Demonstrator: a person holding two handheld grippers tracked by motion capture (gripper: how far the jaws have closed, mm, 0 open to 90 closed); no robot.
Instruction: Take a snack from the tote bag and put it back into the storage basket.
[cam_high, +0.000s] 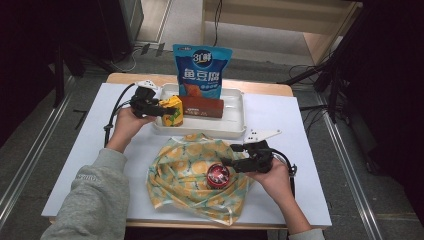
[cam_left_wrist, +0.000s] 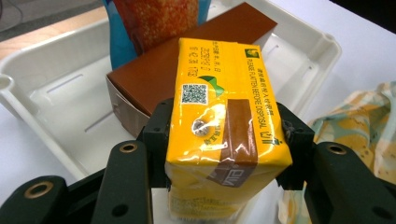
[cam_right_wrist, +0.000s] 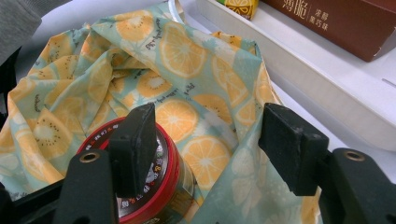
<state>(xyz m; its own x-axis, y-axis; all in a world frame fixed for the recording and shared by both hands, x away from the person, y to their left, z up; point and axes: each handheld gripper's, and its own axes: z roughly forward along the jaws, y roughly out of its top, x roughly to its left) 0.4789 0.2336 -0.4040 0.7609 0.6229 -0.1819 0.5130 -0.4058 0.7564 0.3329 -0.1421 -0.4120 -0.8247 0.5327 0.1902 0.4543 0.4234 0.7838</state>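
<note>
The left gripper (cam_left_wrist: 224, 135) clamps the yellow drink carton (cam_left_wrist: 224, 126) at the left end of the white plastic tray (cam_high: 235, 127), beside the brown box (cam_high: 201, 107). The right gripper (cam_right_wrist: 210, 140), jaws parted, hovers over the red-lidded tin (cam_high: 218, 175) on the fruit-print cloth (cam_high: 182, 170); judged next: lift the carton clear toward the cloth.

Grey floor (cam_high: 35, 150), dark surroundings

On my table: one white tray (cam_high: 235, 127), one yellow carton (cam_high: 173, 111), one brown box (cam_high: 202, 107), one blue pouch (cam_high: 202, 70), one fruit-print cloth (cam_high: 182, 167), one red-lidded jar (cam_high: 218, 175).
</note>
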